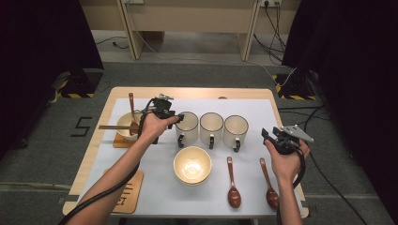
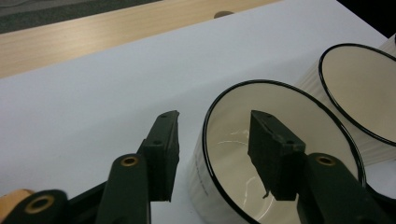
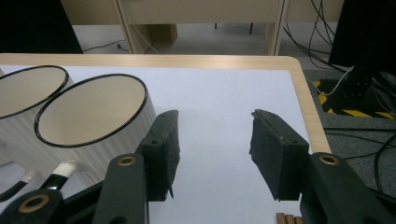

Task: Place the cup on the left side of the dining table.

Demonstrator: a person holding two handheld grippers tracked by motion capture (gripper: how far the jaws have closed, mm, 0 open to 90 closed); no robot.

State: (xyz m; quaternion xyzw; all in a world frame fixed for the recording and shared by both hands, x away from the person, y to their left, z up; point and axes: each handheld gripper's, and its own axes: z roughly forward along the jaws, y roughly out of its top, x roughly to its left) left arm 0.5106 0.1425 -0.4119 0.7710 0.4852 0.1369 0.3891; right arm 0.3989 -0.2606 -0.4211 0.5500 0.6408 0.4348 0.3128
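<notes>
Left gripper (image 2: pixel 212 140) straddles the rim of the leftmost mug (image 1: pixel 187 125), jaws spread, pads not pressing. The mug is cream, ribbed and black-rimmed, its black-tipped handle toward the bowl (image 1: pixel 192 164). Right gripper (image 1: pixel 274 135), beside the rightmost mug (image 1: pixel 235 131), gapes empty. No readable writing on it.

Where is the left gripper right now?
In the high view, the left gripper is at the leftmost mug, jaws straddling its rim, right of the bowl on a coaster.

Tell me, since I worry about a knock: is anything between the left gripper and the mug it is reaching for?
Nothing visible is. The left gripper already straddles the rim of the left mug: one jaw is outside its wall, the other inside. The middle mug stands close beside it, outside the jaws.
</notes>
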